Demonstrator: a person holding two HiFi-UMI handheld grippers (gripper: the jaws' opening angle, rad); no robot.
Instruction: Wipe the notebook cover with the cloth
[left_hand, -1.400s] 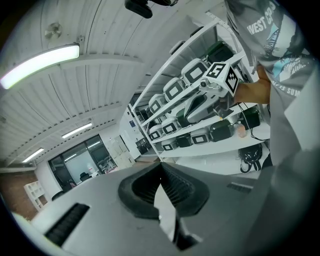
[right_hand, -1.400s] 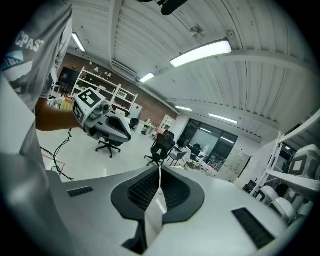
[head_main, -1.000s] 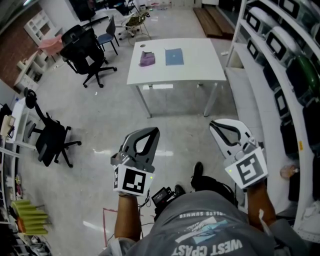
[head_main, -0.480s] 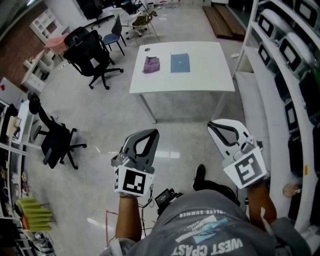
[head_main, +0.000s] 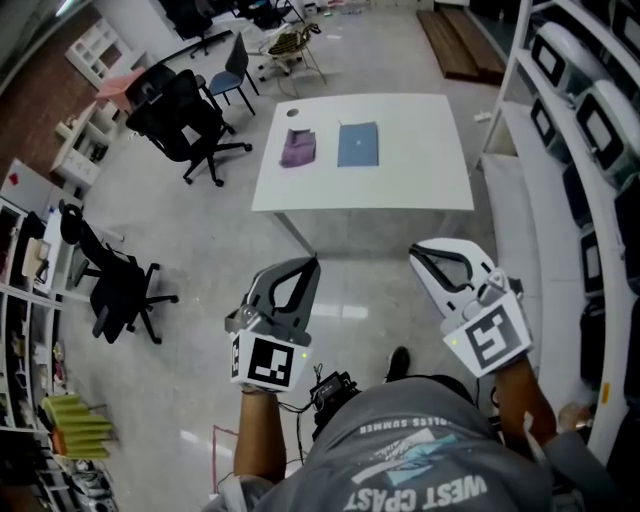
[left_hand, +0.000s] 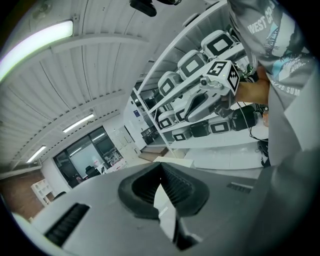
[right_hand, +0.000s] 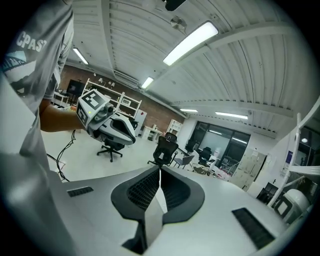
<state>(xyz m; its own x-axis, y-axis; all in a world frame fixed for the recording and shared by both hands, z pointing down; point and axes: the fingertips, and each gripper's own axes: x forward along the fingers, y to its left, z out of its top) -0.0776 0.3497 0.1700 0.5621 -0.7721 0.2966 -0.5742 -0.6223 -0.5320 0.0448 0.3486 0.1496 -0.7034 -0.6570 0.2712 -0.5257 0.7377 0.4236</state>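
Note:
A blue notebook (head_main: 358, 145) lies flat on the white table (head_main: 420, 170) far ahead in the head view. A purple cloth (head_main: 297, 148) sits crumpled just left of it. My left gripper (head_main: 313, 263) is held at waist height well short of the table, its jaws shut with nothing between them. My right gripper (head_main: 415, 250) is held level with it on the right, jaws also shut and empty. In the left gripper view the jaws (left_hand: 161, 164) meet and the right gripper (left_hand: 207, 95) shows beyond them; the right gripper view shows closed jaws (right_hand: 160, 169) and the left gripper (right_hand: 107, 120).
Black office chairs stand left of the table (head_main: 190, 125) and lower left (head_main: 115, 290). White shelving with boxed devices (head_main: 580, 150) runs down the right side. A cable and a small black device (head_main: 330, 388) lie on the floor by the person's feet. Open floor lies between me and the table.
The table, notebook and cloth have slid lower in the head view. Both grippers have stayed shut and held in the same pose.

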